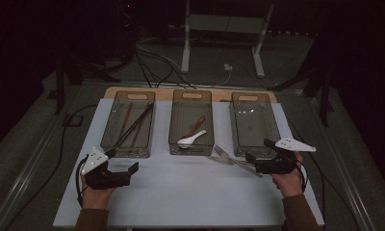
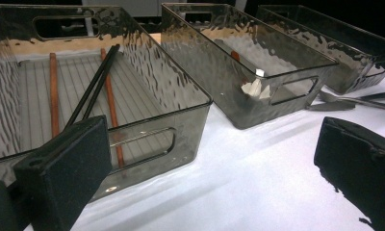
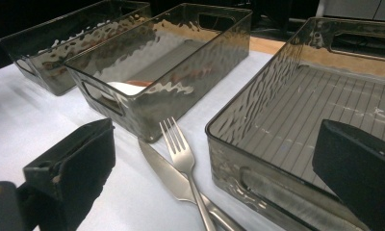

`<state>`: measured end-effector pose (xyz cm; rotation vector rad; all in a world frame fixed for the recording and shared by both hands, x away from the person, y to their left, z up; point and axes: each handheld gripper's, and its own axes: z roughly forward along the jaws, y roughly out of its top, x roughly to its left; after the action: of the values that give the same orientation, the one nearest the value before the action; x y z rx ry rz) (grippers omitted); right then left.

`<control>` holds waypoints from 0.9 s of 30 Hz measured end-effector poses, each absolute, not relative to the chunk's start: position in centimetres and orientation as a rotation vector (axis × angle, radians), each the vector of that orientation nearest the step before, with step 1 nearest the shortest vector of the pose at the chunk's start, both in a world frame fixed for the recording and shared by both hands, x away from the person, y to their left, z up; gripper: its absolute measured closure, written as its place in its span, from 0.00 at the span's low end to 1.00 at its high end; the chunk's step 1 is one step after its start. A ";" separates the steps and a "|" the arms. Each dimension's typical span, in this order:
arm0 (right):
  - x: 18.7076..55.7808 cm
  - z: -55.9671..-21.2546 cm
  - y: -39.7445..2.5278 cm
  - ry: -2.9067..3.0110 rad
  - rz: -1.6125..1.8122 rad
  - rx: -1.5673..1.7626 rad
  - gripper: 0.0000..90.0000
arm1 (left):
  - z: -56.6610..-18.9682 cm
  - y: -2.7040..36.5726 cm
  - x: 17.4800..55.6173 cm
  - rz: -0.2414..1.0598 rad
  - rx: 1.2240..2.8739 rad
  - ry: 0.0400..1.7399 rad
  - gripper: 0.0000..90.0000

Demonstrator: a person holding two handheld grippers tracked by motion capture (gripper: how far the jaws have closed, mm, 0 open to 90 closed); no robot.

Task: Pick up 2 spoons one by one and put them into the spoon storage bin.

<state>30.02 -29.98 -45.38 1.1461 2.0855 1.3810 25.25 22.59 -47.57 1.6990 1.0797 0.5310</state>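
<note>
The right gripper (image 1: 258, 155), jaws wide and empty, hovers just over the fork (image 3: 178, 153) and knife (image 3: 164, 174) lying crossed beside the empty right bin (image 3: 296, 130), seemingly lined up for pickup.

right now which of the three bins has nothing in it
The right bin, nearest the right claw. The left bin holds chopsticks and the middle bin holds spoons.

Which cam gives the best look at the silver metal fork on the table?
Right gripper view: the silver metal fork lies close, tines sharp, across the silver knife. The high view shows it small by the right gripper; the left gripper view shows a distant sliver.
</note>
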 end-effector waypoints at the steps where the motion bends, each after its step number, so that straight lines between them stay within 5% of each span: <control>1: 30.1 -45.3 -29.9 2.088 1.376 1.148 0.02 | -47.5 22.6 25.2 0.531 1.691 1.080 0.01; 27: 32.6 -44.6 -25.7 2.271 1.227 1.107 0.02 | -47.4 23.4 24.9 0.551 1.640 1.098 0.01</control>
<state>32.61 -25.67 -44.63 1.1066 2.2710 1.2271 24.86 23.39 -47.42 1.6396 1.0978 0.5515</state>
